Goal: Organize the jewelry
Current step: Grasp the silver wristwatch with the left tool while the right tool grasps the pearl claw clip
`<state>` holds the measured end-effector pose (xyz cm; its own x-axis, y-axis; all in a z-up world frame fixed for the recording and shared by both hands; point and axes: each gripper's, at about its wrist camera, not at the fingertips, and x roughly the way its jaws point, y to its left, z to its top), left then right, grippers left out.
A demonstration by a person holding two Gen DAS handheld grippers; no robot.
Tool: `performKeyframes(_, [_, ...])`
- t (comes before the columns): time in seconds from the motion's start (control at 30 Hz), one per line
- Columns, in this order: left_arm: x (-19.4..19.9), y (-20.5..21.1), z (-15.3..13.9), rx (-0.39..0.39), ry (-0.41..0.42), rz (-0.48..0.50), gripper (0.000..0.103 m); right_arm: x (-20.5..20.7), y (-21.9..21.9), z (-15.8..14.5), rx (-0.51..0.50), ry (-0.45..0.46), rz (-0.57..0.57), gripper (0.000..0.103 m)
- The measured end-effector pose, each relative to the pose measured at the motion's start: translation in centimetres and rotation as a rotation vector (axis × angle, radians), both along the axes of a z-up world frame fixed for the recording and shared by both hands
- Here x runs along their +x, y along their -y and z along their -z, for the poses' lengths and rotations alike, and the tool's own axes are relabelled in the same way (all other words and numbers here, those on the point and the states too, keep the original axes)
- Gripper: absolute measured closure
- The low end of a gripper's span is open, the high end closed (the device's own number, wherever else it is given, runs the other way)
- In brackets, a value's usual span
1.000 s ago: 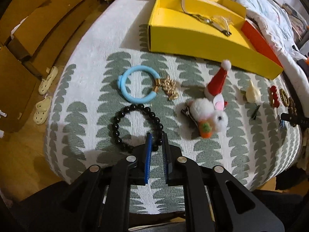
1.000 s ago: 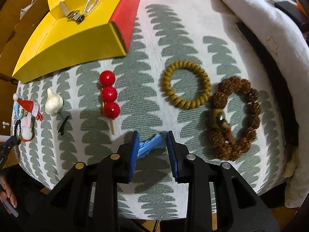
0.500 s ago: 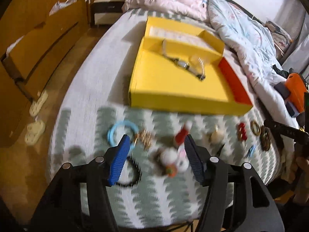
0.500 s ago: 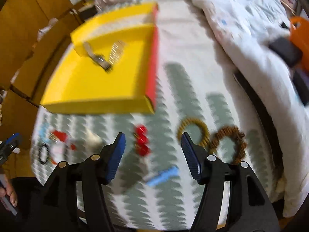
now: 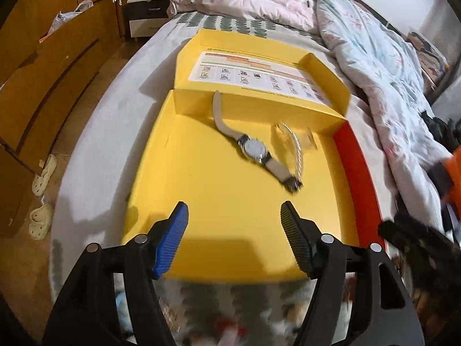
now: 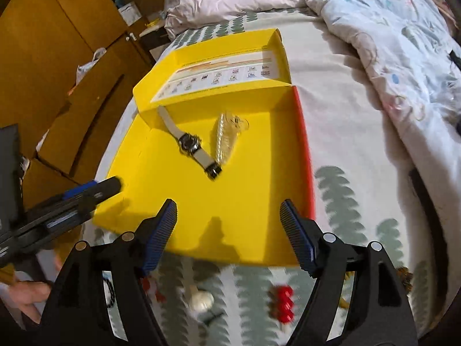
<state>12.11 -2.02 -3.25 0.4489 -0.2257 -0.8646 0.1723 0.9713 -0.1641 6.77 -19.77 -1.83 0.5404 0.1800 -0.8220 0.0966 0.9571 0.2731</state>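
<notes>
An open yellow box (image 5: 219, 196) (image 6: 230, 201) lies on the bed. Inside it are a wristwatch (image 5: 253, 148) (image 6: 188, 144) and a clear pearly hair clip (image 5: 296, 147) (image 6: 223, 138). My left gripper (image 5: 234, 219) is open and empty, raised over the box's near part. My right gripper (image 6: 227, 216) is open and empty, also above the box's near edge. Loose jewelry lies blurred below on the leaf-patterned cover: a red bead pin (image 6: 283, 305) and a white clip (image 6: 201, 301). The left gripper also shows in the right wrist view (image 6: 86, 193).
A rumpled quilt (image 5: 374, 57) lies to the right of the box. Wooden cabinets (image 5: 43, 72) stand at the left, with slippers (image 5: 43, 173) on the floor. A nightstand (image 5: 144, 20) stands at the back. The box's red side wall (image 5: 357, 184) is at its right.
Both grippers have opened wide and lifted away from the jewelry row, now pointing at the yellow box. The black bead bracelet and blue clip stayed on the cover.
</notes>
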Motion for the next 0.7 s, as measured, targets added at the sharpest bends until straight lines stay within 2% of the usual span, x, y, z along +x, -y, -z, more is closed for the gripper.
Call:
performKeyframes(0.3, [5.7,1.4,4.2,0.017,-0.109,-0.014,0.035,4.6,0.2,2.5,0.002,-0.053,0.038,0.027])
performKeyframes(0.37, [6.5,1.8,4.3,0.022,-0.109,-0.009,0.035,5.5,0.1,2.5,0.013,-0.044,0.032,0.027])
performKeyframes(0.43, [7.1,1.8,4.3,0.017,-0.107,-0.018,0.027,6.8,0.0,2.5,0.019,-0.048,0.028,0.027])
performKeyframes(0.5, [7.6,2.0,4.7,0.015,-0.123,-0.016,0.024,7.9,-0.1,2.6,0.024,-0.047,0.032,0.027])
performKeyframes(0.7, [9.0,2.4,5.3,0.008,-0.124,-0.027,0.024,10.3,-0.1,4.3,0.007,-0.088,0.06,0.027])
